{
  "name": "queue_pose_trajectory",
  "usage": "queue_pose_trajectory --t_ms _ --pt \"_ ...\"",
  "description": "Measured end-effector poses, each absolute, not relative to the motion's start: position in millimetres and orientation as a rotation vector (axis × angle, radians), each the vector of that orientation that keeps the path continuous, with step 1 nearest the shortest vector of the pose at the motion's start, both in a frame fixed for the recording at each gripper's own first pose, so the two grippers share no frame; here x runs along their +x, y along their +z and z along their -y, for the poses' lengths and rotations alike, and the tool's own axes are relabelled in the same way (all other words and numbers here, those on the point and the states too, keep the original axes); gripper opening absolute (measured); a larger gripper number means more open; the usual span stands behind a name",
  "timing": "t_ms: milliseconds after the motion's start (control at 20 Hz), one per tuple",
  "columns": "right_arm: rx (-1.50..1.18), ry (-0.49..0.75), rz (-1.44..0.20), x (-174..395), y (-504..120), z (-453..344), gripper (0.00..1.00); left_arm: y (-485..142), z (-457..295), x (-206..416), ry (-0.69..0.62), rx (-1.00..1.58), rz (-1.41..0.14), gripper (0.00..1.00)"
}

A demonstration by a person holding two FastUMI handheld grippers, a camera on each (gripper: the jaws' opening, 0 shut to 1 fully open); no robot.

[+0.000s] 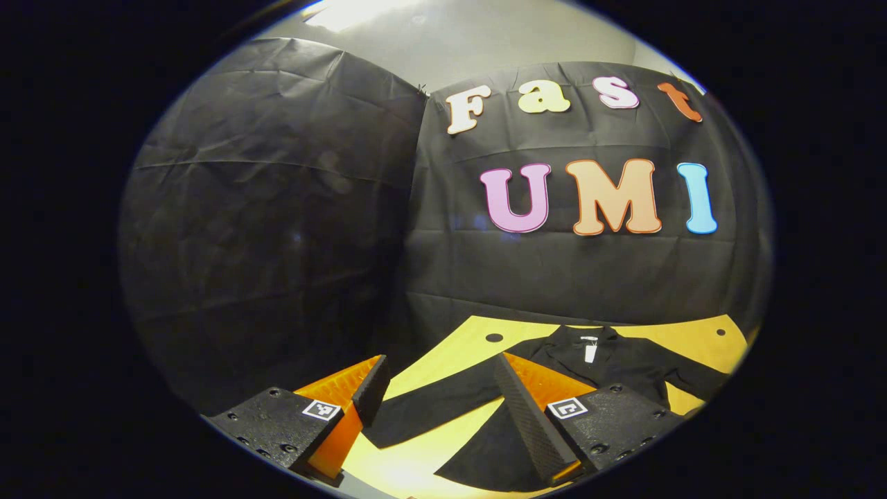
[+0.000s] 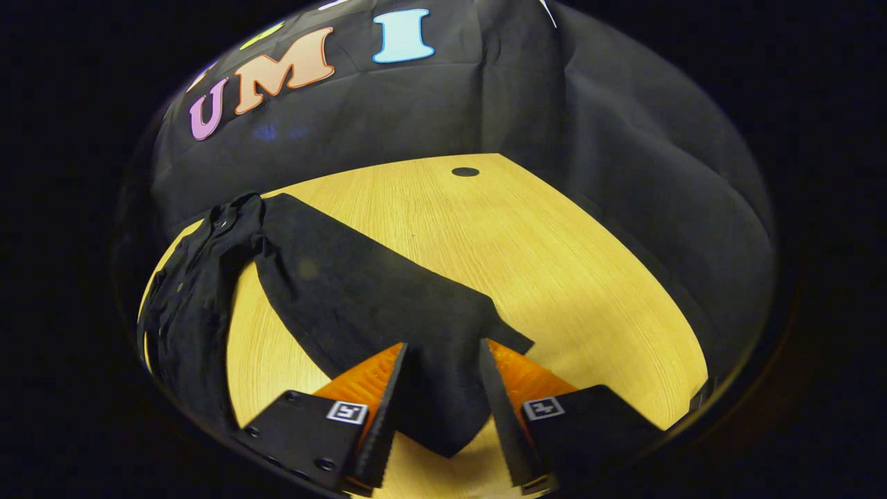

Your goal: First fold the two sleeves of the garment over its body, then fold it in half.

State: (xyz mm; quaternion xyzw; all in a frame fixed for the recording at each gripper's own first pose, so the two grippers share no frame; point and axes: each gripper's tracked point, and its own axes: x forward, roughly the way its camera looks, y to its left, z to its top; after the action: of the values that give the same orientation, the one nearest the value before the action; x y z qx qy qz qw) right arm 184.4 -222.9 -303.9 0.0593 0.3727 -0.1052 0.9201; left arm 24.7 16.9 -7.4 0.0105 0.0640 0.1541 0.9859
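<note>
In the left gripper view, the left gripper (image 1: 436, 395) is seen with its jaws spread wide and nothing held between them, raised above a light wooden table (image 1: 443, 353). A black long-sleeved garment (image 1: 610, 364) is laid flat on that table ahead of the gripper and to its right, with its collar and a small white tag (image 1: 590, 350) turned toward the black cloth wall (image 1: 277, 222). One sleeve (image 1: 429, 405) is stretched out from the garment's body toward the gap between the fingers, lying on the table below them. In the right gripper view, the right gripper (image 2: 443, 409) is also parted, its two fingers set to either side of the other sleeve's (image 2: 388, 305) cuff end; whether the fingers touch the cloth cannot be told. That sleeve is extended away from the tool toward the upper left, where the garment's body (image 2: 187, 298) is gathered. A dark round hole (image 2: 465, 171) in the tabletop is seen well beyond the sleeve.
</note>
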Motion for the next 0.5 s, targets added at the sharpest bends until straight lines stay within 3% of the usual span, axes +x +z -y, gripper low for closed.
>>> queue_pose_trajectory --t_ms 50,100,200,350,500 --pt "0.119 -0.219 -0.765 184.6 -304.5 223.2 0.38 -11.0 -15.0 24.0 0.304 0.016 -0.134 0.93" --pt "0.129 -0.206 -0.768 182.5 -303.5 219.4 0.35 -12.0 -15.4 23.8 0.304 0.010 -0.139 0.93" --pt "0.160 -0.201 -0.774 181.6 -302.4 216.2 0.17 -14.2 -15.0 24.0 0.302 -0.005 -0.144 0.93" --pt "0.167 -0.200 -0.785 184.5 -304.6 213.1 0.04 -15.9 -16.7 22.7 0.306 -0.009 -0.145 0.93" --pt "0.132 -0.159 -0.799 182.6 -304.2 212.1 0.03 -15.7 -14.0 20.7 0.307 -0.020 -0.147 0.93"
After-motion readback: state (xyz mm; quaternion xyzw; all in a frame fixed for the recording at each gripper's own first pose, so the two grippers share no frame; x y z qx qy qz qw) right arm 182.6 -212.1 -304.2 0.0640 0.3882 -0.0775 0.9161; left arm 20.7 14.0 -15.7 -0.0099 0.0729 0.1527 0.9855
